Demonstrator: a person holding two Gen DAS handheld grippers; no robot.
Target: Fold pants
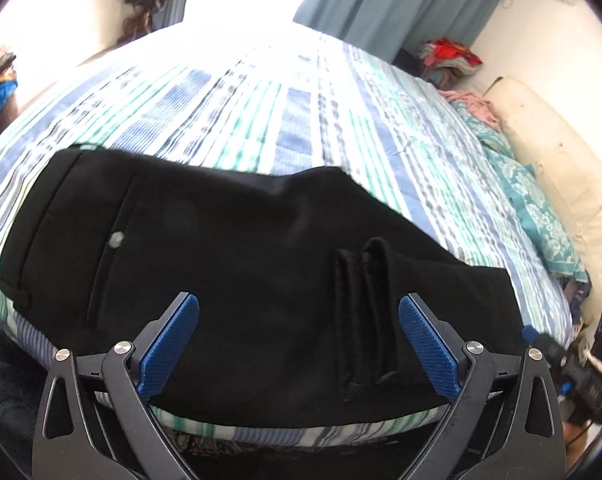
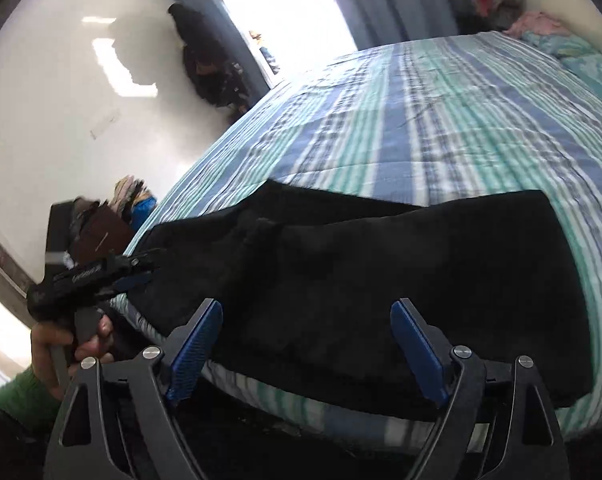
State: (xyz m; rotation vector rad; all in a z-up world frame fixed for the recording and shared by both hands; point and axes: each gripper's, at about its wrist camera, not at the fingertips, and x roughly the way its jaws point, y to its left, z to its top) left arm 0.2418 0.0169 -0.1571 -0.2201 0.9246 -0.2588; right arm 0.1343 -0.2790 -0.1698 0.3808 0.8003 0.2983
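The black pants (image 1: 229, 280) lie folded in a thick, flat bundle on the striped bedspread (image 1: 285, 120), close to its near edge. The waistband end sits toward the bedspread's left side, where a back pocket slit with a small pale button (image 1: 116, 239) faces up. Two belt loops (or narrow straps; hard to tell which) (image 1: 363, 312) stand out on the top layer. The upper layer (image 2: 421, 248) lies slightly askew over the lower.

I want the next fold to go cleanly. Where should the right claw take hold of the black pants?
Probably the leg-end edge of the black pants: it lies flat by the bedspread's near edge, so the open right claw can pinch it from the bedside.
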